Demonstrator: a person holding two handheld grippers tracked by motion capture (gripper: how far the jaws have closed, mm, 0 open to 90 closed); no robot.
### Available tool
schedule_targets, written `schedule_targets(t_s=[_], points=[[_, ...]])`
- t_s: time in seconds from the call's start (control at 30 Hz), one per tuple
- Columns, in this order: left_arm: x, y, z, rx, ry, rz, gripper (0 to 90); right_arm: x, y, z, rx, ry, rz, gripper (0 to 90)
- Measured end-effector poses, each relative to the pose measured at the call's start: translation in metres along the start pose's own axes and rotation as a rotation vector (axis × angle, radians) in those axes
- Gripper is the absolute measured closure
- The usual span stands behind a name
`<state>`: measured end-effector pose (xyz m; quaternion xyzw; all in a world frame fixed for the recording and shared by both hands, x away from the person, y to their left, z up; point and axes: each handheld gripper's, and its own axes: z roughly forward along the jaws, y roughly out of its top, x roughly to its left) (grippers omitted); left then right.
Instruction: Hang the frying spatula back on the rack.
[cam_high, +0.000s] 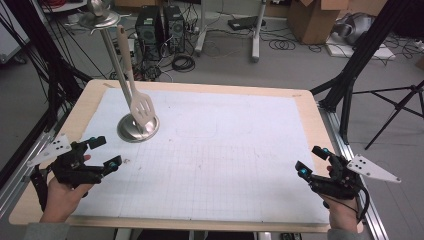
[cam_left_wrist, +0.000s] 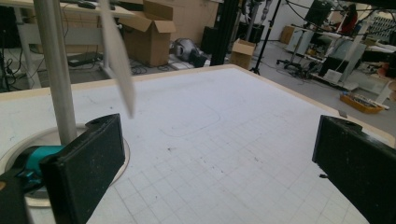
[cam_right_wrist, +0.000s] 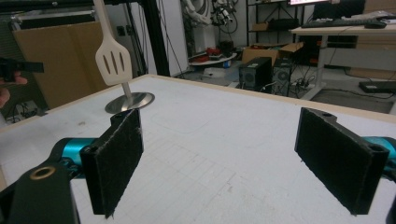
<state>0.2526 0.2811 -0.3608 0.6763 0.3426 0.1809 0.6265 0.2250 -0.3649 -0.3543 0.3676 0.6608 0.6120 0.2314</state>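
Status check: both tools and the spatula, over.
Left tool open, empty, near the stand's base. Right tool open, empty, far side. Spatula hangs on the stand, untouched. Mat between is bare.

My high view looks forward and down from above the near edge of the table (cam_high: 90, 95), taking in its whole top. My left gripper view sits low, close to the metal stand (cam_left_wrist: 56, 79), facing across the table's far right corner. My right gripper view looks from well away toward that stand (cam_right_wrist: 129, 100). All three share it and the slotted spatula (cam_high: 141, 107).
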Motion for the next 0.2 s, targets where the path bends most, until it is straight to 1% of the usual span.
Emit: schedule_targets(t_s=[0.1,0.2], points=[[-0.0015,-0.0012,0.0006,0.012,0.005,0.005,2.7,-0.0009,-0.0005,0.0013,-0.006,0.000,0.001,14.5],[-0.0017,-0.0018,-0.0006,0.015,0.018,0.008,2.7,-0.0015,-0.0012,0.0040,-0.007,0.010,0.005,14.5]])
